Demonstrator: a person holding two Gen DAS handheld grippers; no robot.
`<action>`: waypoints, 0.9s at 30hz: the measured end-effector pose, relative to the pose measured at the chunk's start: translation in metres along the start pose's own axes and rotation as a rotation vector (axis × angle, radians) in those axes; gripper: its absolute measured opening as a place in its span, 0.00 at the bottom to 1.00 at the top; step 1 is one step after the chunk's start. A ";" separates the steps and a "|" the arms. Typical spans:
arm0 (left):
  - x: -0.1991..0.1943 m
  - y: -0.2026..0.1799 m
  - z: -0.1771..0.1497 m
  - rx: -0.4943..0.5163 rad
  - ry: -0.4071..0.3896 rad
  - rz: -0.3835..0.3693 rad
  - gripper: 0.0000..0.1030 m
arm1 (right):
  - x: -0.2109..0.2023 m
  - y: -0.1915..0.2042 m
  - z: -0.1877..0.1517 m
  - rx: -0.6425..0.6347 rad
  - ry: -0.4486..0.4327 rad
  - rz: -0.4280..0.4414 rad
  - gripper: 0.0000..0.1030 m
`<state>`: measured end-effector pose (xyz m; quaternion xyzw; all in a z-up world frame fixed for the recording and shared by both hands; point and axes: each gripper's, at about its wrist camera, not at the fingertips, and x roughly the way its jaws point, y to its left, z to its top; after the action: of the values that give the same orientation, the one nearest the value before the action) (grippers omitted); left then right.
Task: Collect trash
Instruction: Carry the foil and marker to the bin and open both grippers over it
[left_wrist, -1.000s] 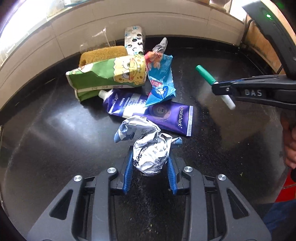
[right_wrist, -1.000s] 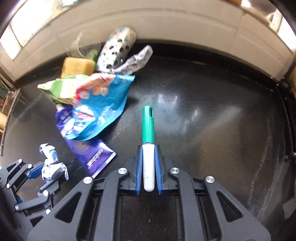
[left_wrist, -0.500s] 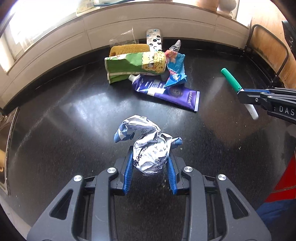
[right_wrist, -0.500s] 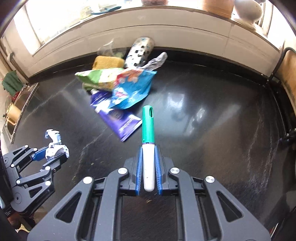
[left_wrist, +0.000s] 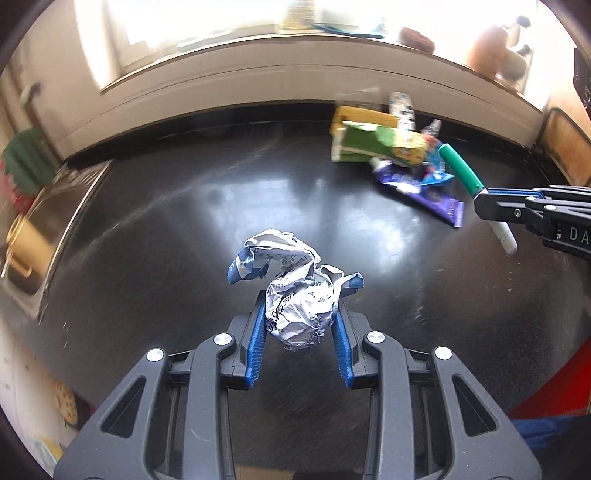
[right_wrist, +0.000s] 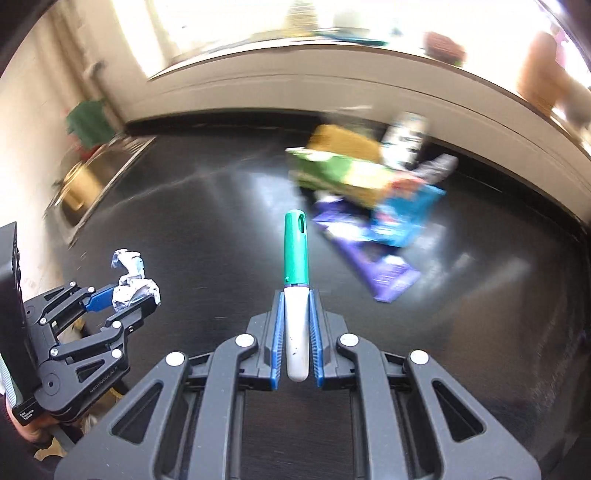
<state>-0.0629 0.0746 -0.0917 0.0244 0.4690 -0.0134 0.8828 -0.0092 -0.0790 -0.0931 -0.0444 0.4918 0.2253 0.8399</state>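
My left gripper (left_wrist: 300, 308) is shut on a crumpled silver-and-blue wrapper (left_wrist: 295, 291), held above the black counter (left_wrist: 184, 221). The same wrapper (right_wrist: 131, 284) shows in the right wrist view at lower left, in the left gripper (right_wrist: 122, 299). My right gripper (right_wrist: 296, 302) is shut on a white marker with a green cap (right_wrist: 295, 280), which points forward. In the left wrist view that marker (left_wrist: 465, 177) sticks out of the right gripper (left_wrist: 487, 199) at the right edge. A trash pile lies at the back right: green snack bag (left_wrist: 380, 144), purple tube (left_wrist: 424, 192), blue wrapper (right_wrist: 406, 214), yellow sponge (right_wrist: 343, 142).
A sink (left_wrist: 40, 221) with a brass pot sits at the counter's left end. A pale tiled wall and bright window ledge (left_wrist: 258, 85) run along the back. A dotted wrapper (left_wrist: 402, 109) leans against the wall behind the pile. A red object (left_wrist: 554, 380) lies at lower right.
Both grippers have pulled back, up and to the left, away from the trash pile, each keeping its load. The pile now looks smaller and sits further right; the sink has come into view.
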 end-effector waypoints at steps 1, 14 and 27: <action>-0.006 0.015 -0.009 -0.034 -0.001 0.025 0.31 | 0.004 0.015 0.001 -0.029 0.006 0.019 0.14; -0.066 0.175 -0.151 -0.479 0.079 0.282 0.31 | 0.063 0.261 -0.025 -0.441 0.182 0.377 0.14; -0.059 0.291 -0.295 -0.764 0.175 0.321 0.31 | 0.171 0.440 -0.081 -0.545 0.474 0.505 0.14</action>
<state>-0.3263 0.3815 -0.1991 -0.2308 0.5036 0.3013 0.7761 -0.1887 0.3479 -0.2148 -0.1931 0.5890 0.5287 0.5798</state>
